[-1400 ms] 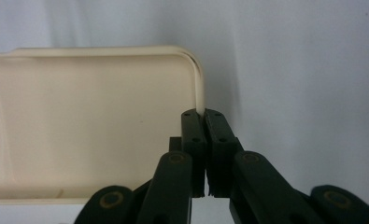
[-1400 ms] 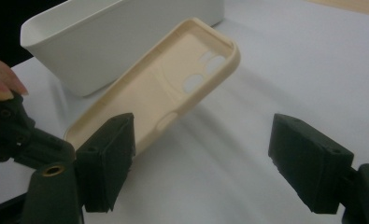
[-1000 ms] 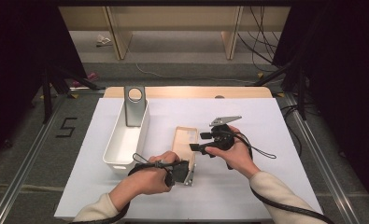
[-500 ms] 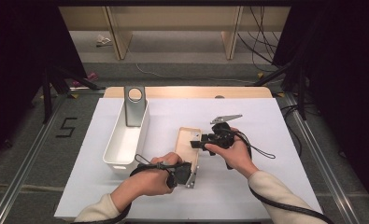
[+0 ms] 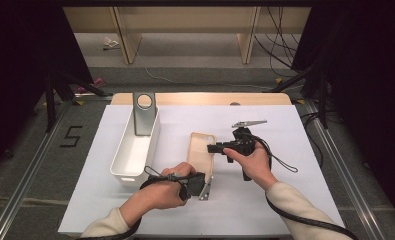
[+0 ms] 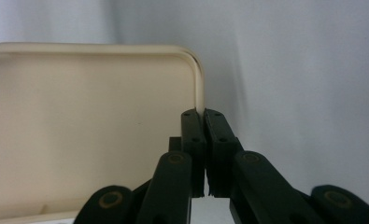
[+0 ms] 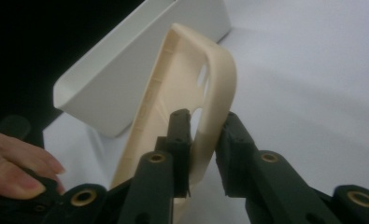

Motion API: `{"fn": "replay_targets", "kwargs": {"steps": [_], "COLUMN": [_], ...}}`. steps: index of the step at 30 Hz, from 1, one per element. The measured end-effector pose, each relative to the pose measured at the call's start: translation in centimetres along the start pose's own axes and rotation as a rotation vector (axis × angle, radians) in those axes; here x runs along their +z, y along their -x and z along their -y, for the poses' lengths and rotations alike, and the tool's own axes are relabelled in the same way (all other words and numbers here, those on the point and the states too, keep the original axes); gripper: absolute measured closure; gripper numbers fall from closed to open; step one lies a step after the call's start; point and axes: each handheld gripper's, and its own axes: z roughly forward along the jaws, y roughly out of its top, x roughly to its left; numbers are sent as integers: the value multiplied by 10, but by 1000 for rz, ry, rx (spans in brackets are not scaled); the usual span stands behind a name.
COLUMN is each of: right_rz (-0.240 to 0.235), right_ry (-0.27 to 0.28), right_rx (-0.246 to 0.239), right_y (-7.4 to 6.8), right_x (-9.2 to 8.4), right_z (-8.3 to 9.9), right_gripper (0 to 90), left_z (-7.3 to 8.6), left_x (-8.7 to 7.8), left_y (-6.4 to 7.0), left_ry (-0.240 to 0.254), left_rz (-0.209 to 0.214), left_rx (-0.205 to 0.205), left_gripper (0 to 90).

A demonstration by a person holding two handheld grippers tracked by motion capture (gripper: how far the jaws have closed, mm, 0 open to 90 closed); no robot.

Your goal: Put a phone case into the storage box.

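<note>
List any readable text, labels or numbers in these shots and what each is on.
"5": dark figure marked on the grey floor left of the table.
Nothing else: the cream phone case, the white bin and both sets of tongs show no lettering.

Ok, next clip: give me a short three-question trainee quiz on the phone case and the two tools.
1. True or false: the left tool is shut on the rim of the beige phone case.
2. Near which end of the case does the right tool grip: A the camera-cutout end, B the plain end?
3. What stands in the white bin?
Key: 1 true. 2 A; its jaws have just been closing, with the case's wall between them. 3 a grey metal stand with a round hole.
</note>
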Motion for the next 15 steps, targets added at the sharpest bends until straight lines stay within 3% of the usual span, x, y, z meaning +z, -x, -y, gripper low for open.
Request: {"fn": "replay_targets", "kwargs": {"steps": [4, 7, 11, 15], "right_rz": [-51, -53, -37, -16], "right_ry": [49, 74, 100, 112], "right_rx": [51, 20, -9, -27], "right_y": [-5, -14, -16, -13], "right_x": [-6, -13, -21, -24], "right_z": [-3, -10, -15, -15], "right_gripper": [820, 822, 821, 819], "left_z": [3, 8, 13, 21], "left_x": [0, -5, -14, -25], "left_y": [-3, -7, -12, -20], "left_ry": [11, 56, 162, 290], "left_rz": [-30, -59, -90, -100], "left_rx": [-28, -76, -182, -338], "left_gripper": [860, 827, 680, 448]}}
